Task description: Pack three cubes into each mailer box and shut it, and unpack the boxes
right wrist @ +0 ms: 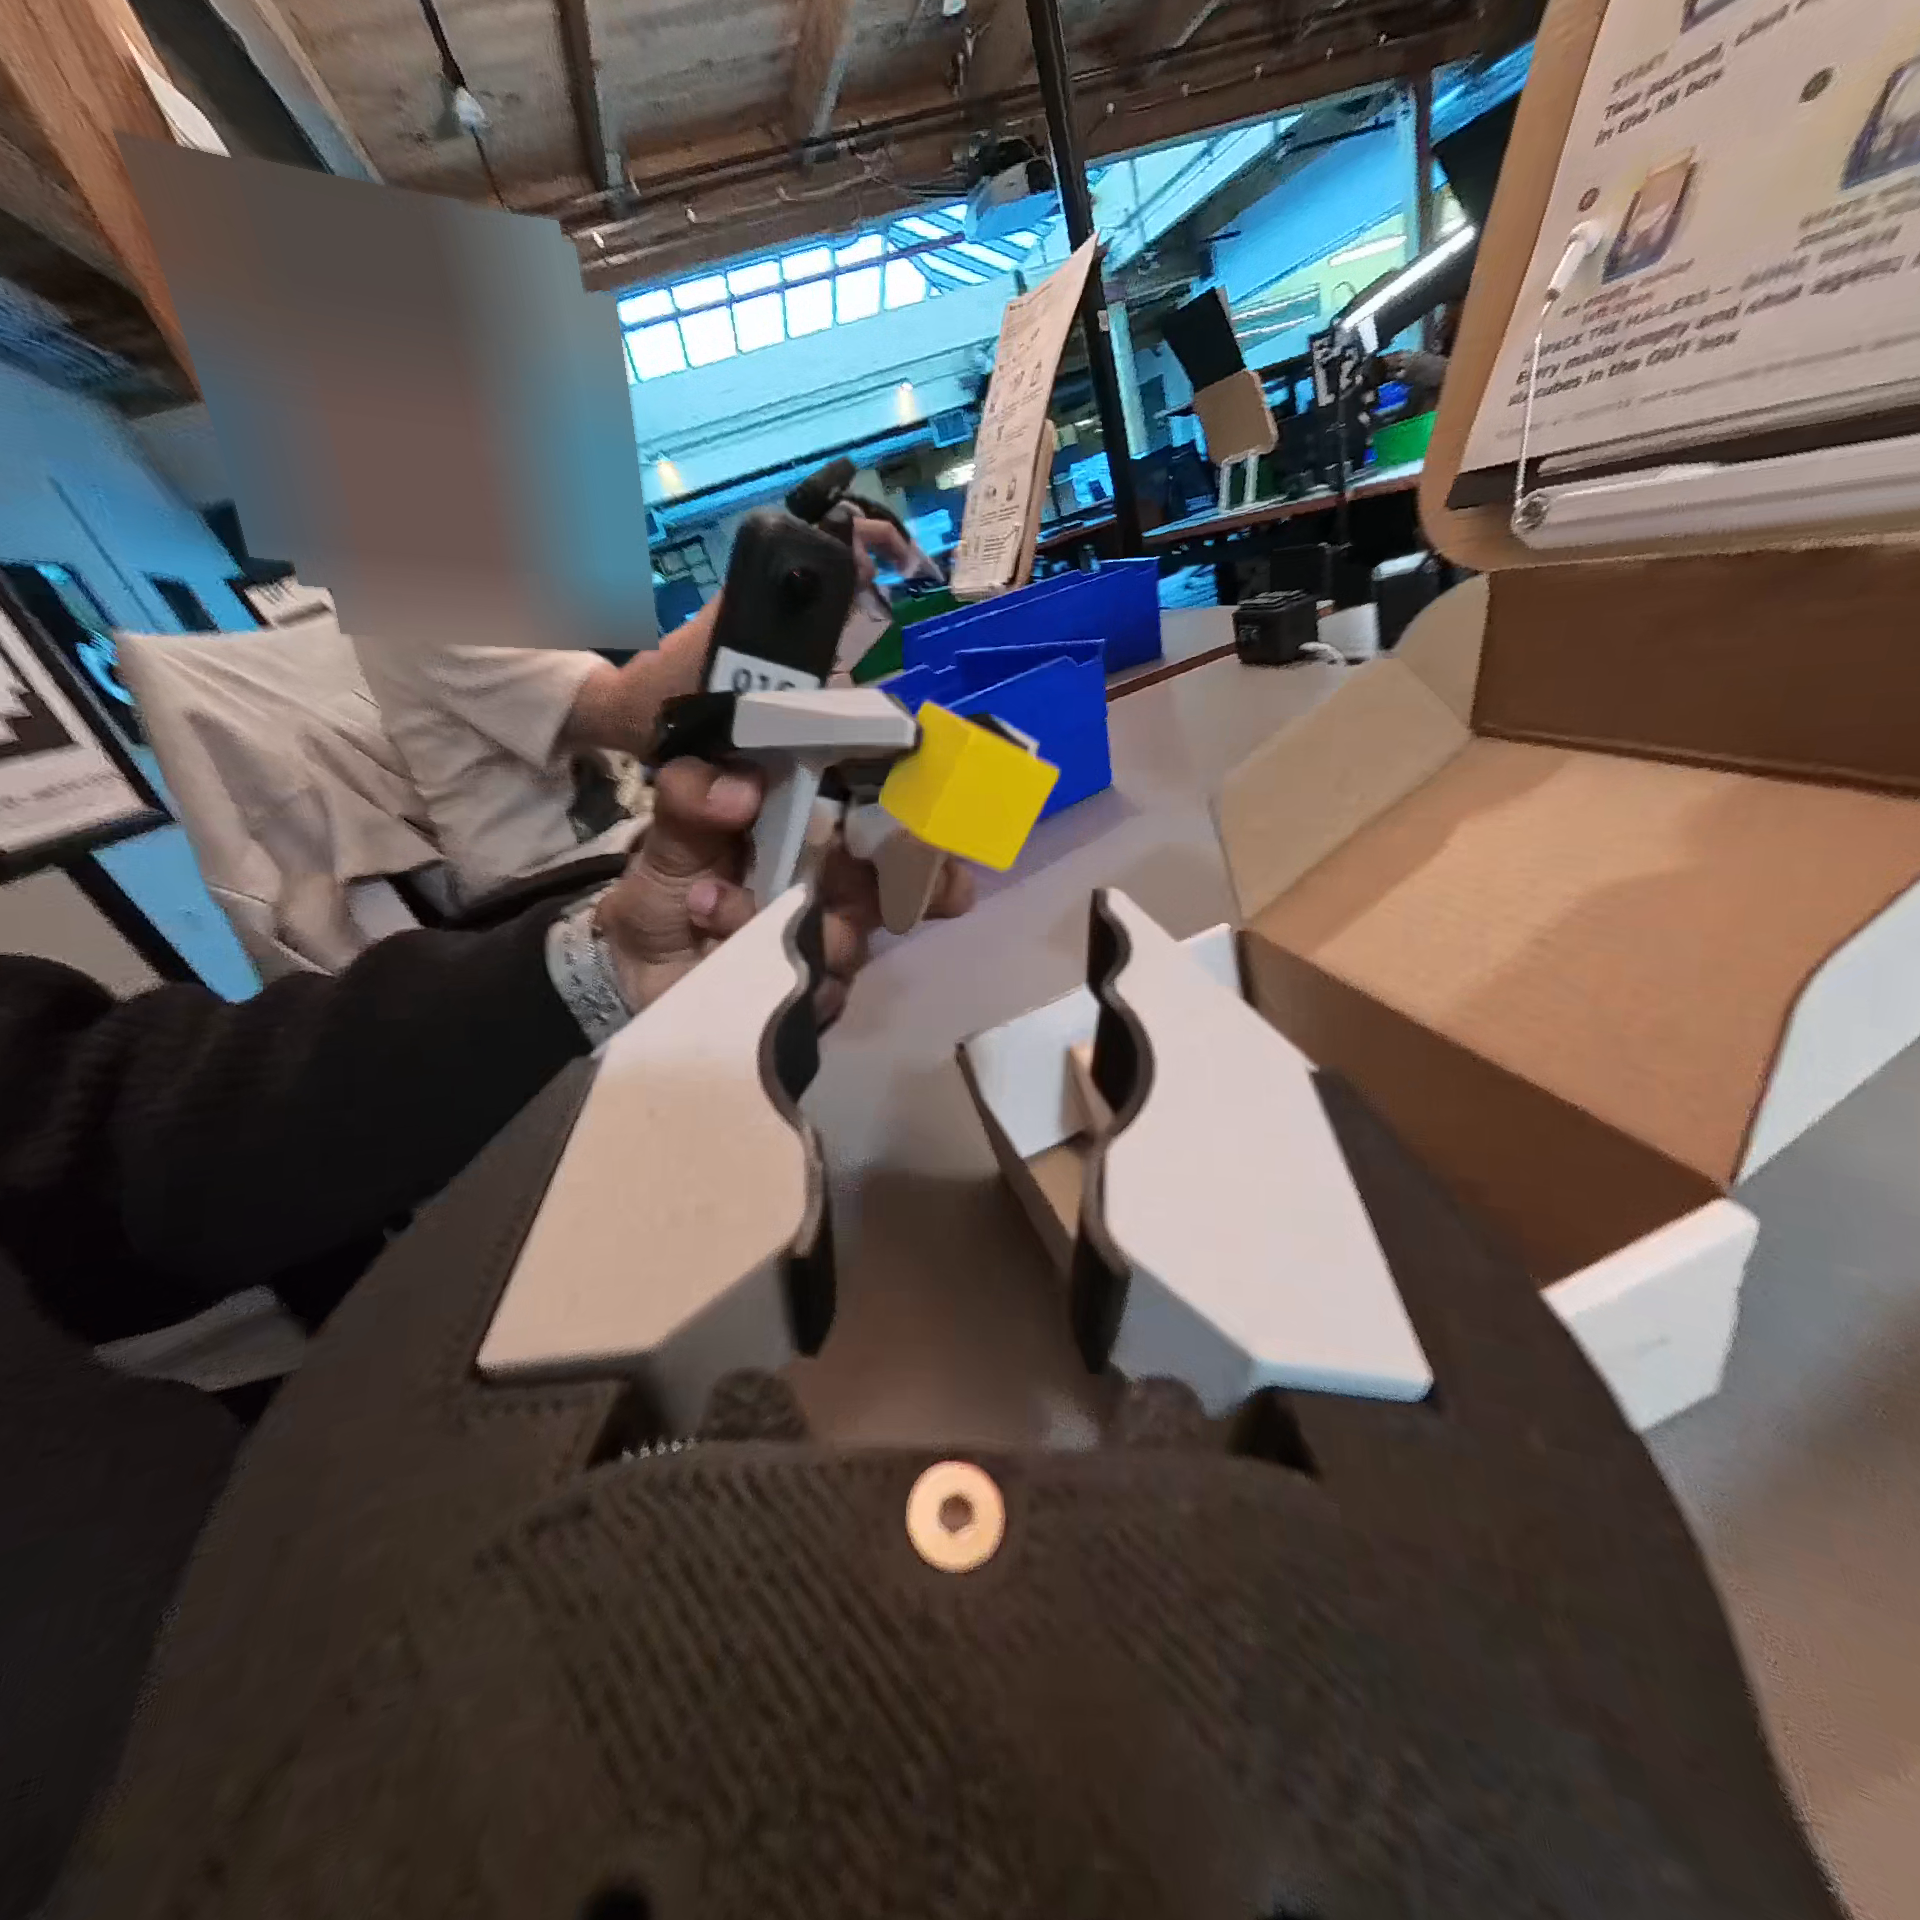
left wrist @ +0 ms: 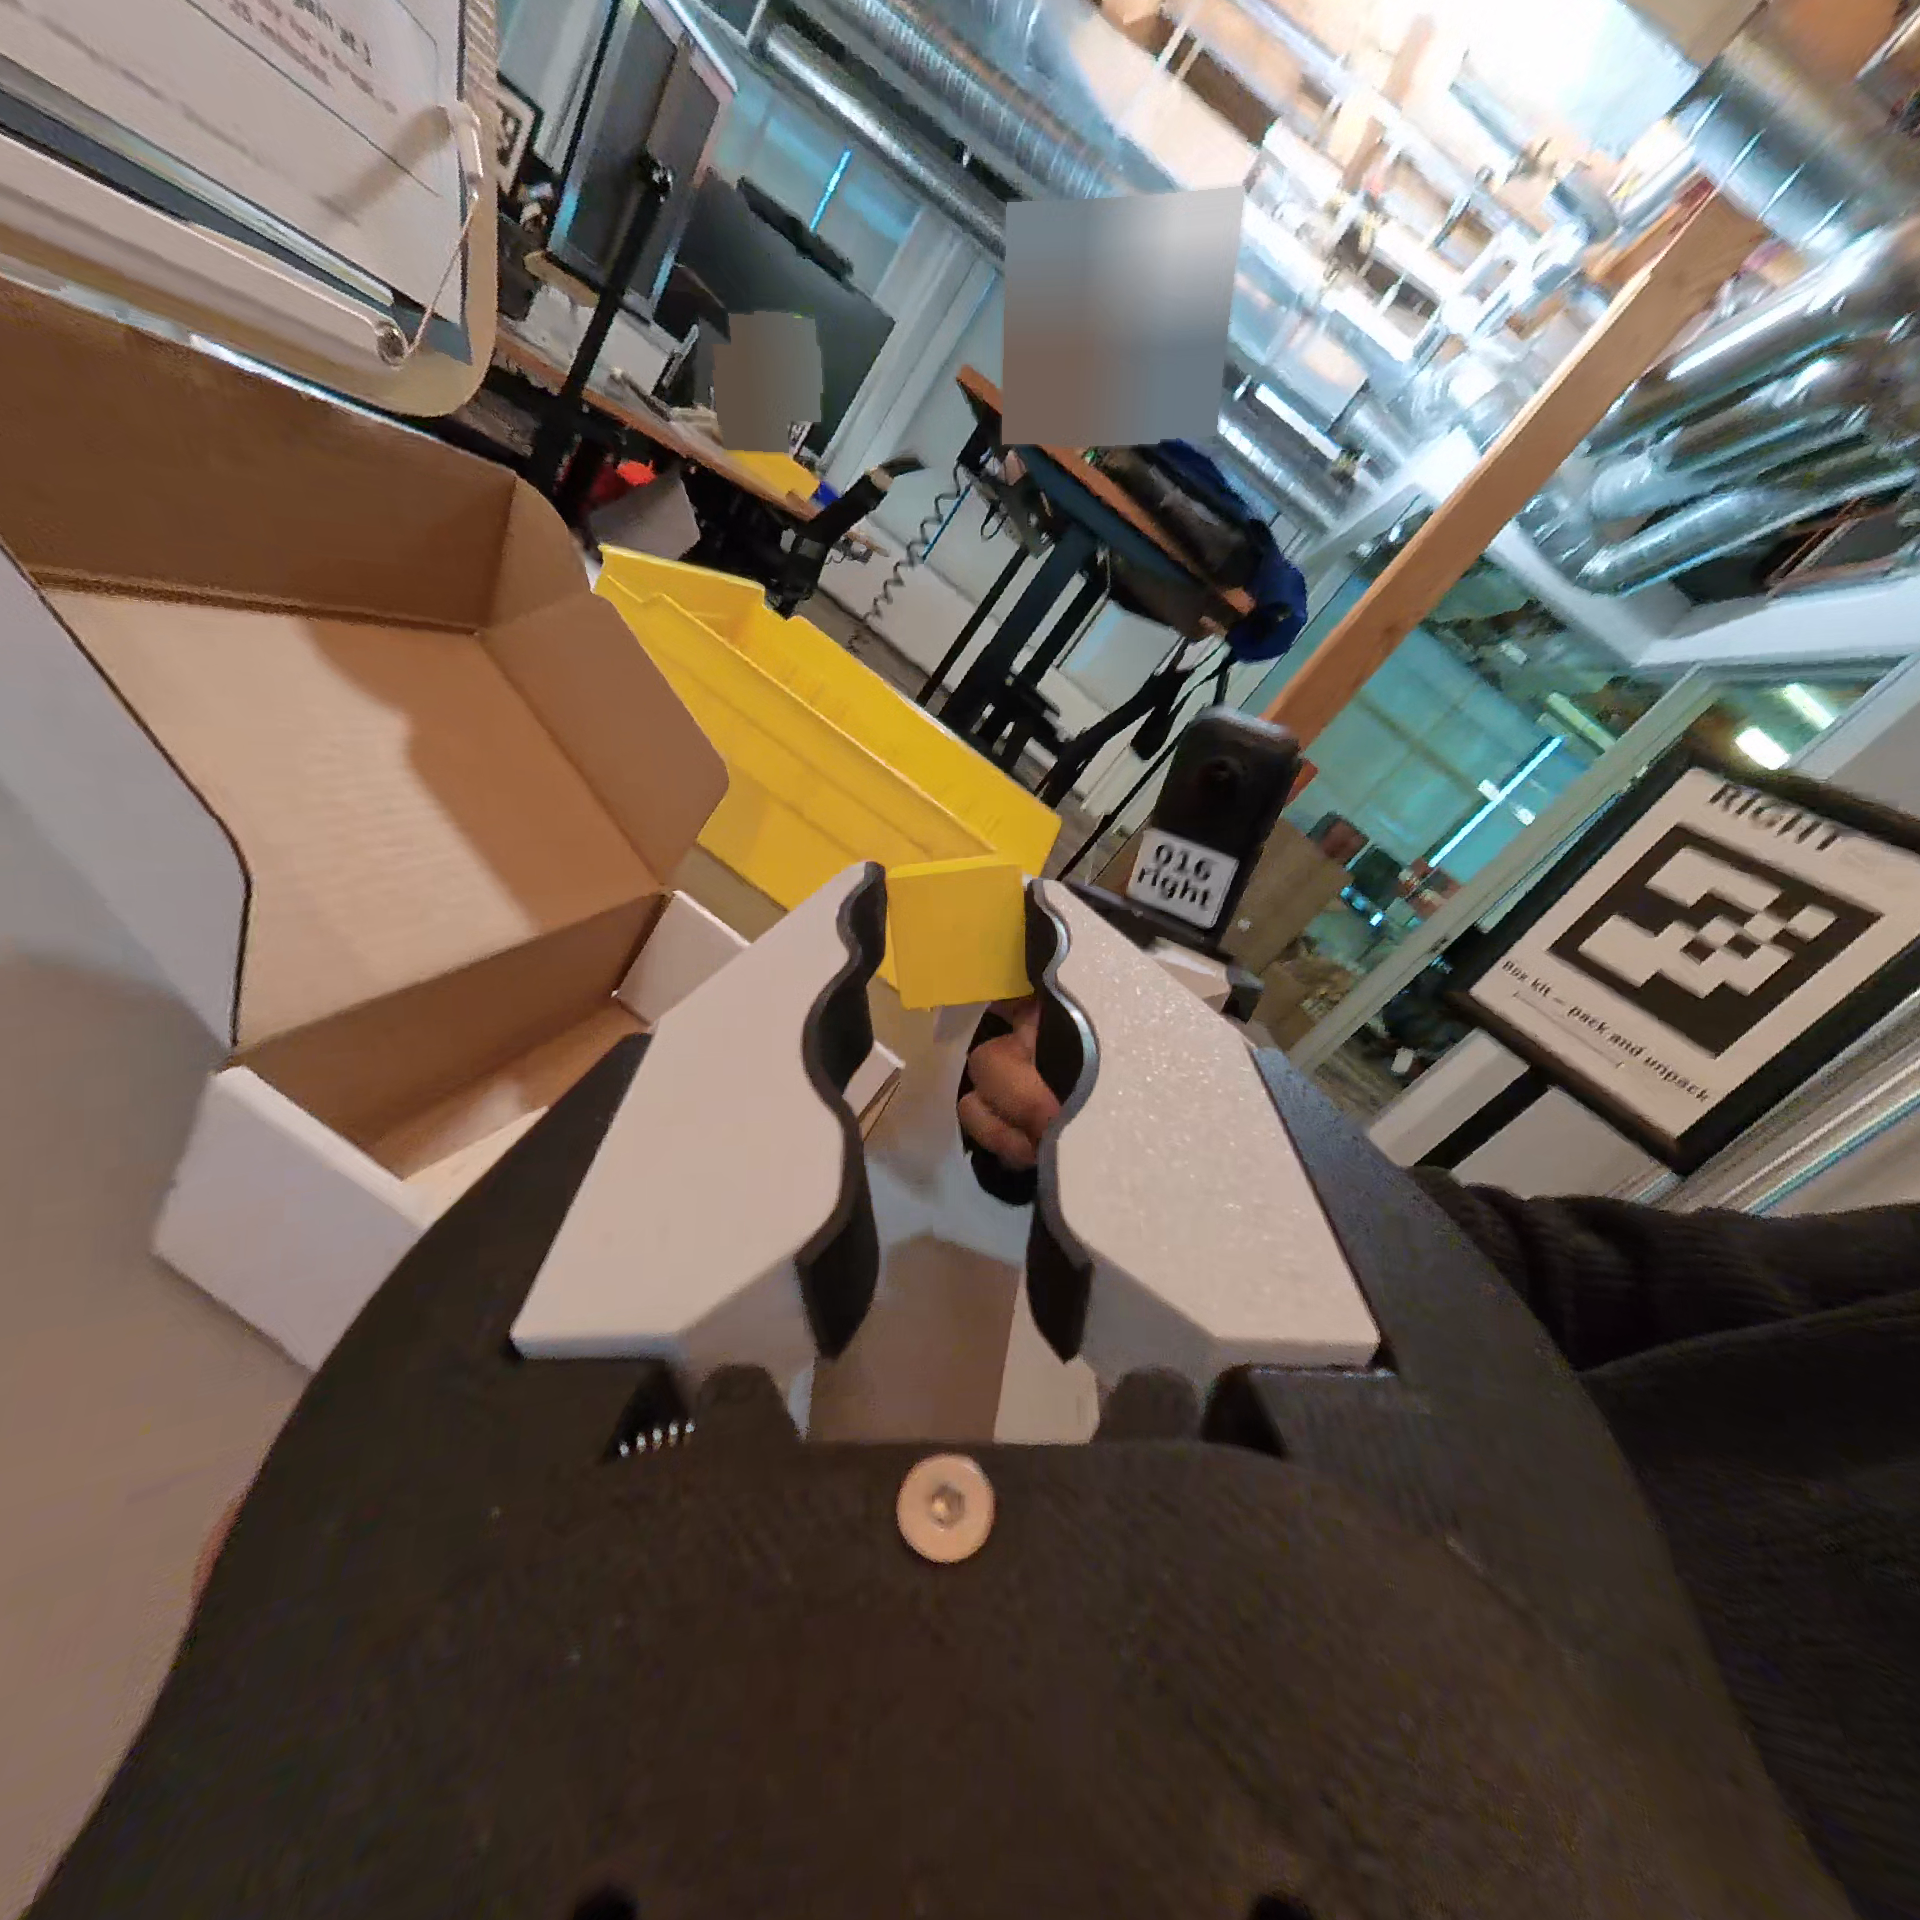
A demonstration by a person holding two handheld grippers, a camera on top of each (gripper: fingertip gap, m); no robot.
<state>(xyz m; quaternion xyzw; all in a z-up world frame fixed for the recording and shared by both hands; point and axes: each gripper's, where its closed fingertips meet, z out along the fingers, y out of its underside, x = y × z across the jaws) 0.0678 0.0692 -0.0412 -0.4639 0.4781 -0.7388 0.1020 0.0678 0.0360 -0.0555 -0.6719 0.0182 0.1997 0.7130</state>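
My left gripper (left wrist: 958, 914) is shut on a yellow cube (left wrist: 956, 930), held in the air beside an open mailer box (left wrist: 343, 831). The box is white outside and brown inside, its lid stands up, and what shows of its inside is bare. The right wrist view shows the same cube (right wrist: 971, 795) in the left gripper (right wrist: 914, 769), left of the open box (right wrist: 1558, 935). My right gripper (right wrist: 951, 940) is open and empty, low over the table just in front of the box's near flap (right wrist: 1023, 1081).
A yellow bin (left wrist: 831, 727) stands behind the box. Blue bins (right wrist: 1039, 665) stand farther along the table (right wrist: 1164, 831). A sign stand with a clipboard (right wrist: 1704, 260) rises behind the box. A marker board (left wrist: 1704, 935) stands at the right. A person in a light shirt (right wrist: 468, 748) sits nearby. The tips of one gripper are about 4 centimetres away from the tips of the other. From the left gripper's tips to the clipboard (right wrist: 1704, 260) is close to 25 centimetres.
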